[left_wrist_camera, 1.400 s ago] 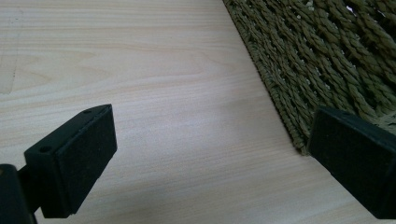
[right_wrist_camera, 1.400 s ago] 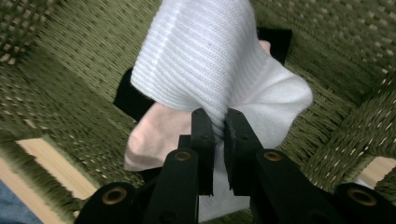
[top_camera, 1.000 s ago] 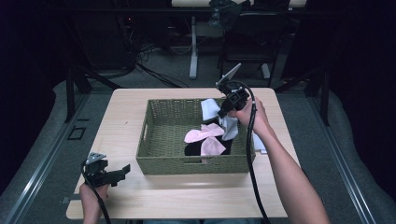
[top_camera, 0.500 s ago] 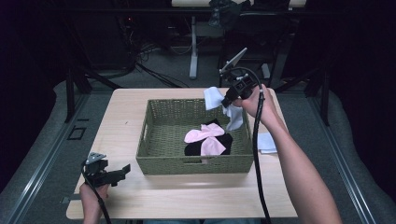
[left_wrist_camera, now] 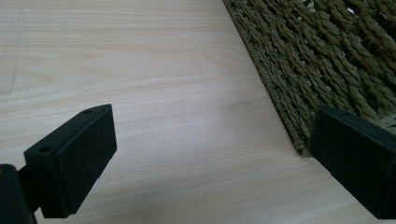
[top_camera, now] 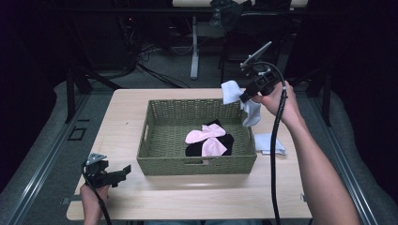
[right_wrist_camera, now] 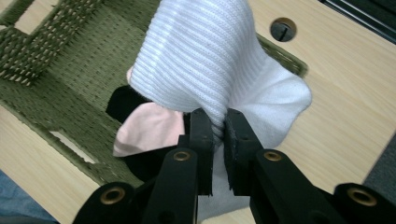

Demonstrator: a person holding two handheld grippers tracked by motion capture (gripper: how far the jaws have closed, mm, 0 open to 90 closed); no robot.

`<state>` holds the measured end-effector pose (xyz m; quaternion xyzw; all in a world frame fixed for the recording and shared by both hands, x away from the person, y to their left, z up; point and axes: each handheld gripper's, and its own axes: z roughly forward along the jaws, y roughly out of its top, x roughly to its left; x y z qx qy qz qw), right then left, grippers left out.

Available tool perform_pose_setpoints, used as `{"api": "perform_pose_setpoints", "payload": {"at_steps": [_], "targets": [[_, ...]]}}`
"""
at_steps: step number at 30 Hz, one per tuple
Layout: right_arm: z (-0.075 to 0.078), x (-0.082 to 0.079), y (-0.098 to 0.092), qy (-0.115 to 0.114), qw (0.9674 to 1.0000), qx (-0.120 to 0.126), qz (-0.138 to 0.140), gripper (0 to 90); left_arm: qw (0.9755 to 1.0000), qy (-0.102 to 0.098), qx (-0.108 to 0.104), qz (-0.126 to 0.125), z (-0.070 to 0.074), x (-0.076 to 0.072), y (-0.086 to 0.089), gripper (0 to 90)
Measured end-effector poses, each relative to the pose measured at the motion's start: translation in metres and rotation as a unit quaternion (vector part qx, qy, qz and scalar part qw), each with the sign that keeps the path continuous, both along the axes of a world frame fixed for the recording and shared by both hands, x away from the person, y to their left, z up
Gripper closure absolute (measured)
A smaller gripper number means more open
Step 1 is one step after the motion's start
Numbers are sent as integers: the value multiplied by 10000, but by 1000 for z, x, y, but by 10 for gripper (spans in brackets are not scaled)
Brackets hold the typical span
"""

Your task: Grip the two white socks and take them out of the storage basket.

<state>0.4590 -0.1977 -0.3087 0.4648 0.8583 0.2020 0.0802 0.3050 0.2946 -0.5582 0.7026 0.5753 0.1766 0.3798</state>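
One white sock (right_wrist_camera: 210,60), clamped between the jaws of your right gripper (top_camera: 245,96), hanging in the air over the far right corner of the woven basket (top_camera: 197,166). Inside the basket: pink socks (top_camera: 206,139) lying on black ones (top_camera: 225,143). Second white piece (top_camera: 267,143) flat on the table (top_camera: 187,197), just right of the basket. Your left gripper (top_camera: 126,171): jaws apart, empty, low over the table near the basket's near left corner.

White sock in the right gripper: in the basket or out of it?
Out. The white sock hangs pinched in the right gripper, lifted above the basket rim at its far right corner, touching nothing inside.
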Motion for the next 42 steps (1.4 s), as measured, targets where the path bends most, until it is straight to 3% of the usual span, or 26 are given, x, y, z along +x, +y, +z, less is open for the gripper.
{"api": "perform_pose_setpoints", "payload": {"at_steps": [6, 7, 11, 19, 21, 22, 25, 27, 31, 32, 39, 41, 42], "targets": [[-3, -6, -34, -69, 9996, 28, -286, 832, 10000, 0, 13, 7, 0, 0, 0, 14], [-7, -7, -46, -61, 9991, 87, -410, 832, 10000, 1, 18, 8, 0, 0, 0, 14], [-16, -8, -63, -27, 9981, 108, -600, 832, 10000, 1, 20, 13, 0, 0, 0, 14], [-53, -10, -101, 196, 9942, 158, -1047, 830, 10000, 19, 35, 15, 0, 0, 0, 14], [-71, -10, -109, 293, 9925, 201, -1170, 829, 10000, 10, 34, 9, 0, 0, 0, 14], [-71, -10, -109, 293, 9925, 201, -1170, 829, 10000, 10, 34, 9, 0, 0, 0, 14], [-99, -7, -117, 462, 9896, 223, -1342, 827, 10000, 9, 24, 13, 0, 0, 0, 14], [-103, -7, -118, 507, 9891, 188, -1367, 826, 10000, 16, 27, 17, 0, 0, 0, 14], [-134, -3, -123, 670, 9855, 196, -1549, 824, 10000, 20, 31, 8, 0, 0, 0, 14], [-134, -3, -123, 670, 9855, 196, -1549, 824, 10000, 15, 38, 6, 0, 0, -1, 14], [-172, 1, -121, 745, 9847, 97, -1574, 811, 10000, 20, 35, -18, 0, 0, -1, 14], [-183, 2, -119, 719, 9831, 112, -1682, 784, 10000, 22, 33, -21, -1, 0, -1, 15], [-184, 3, -120, 826, 9841, 17, -1572, 768, 10000, 18, 32, -21, -1, 0, -1, 14]]}}
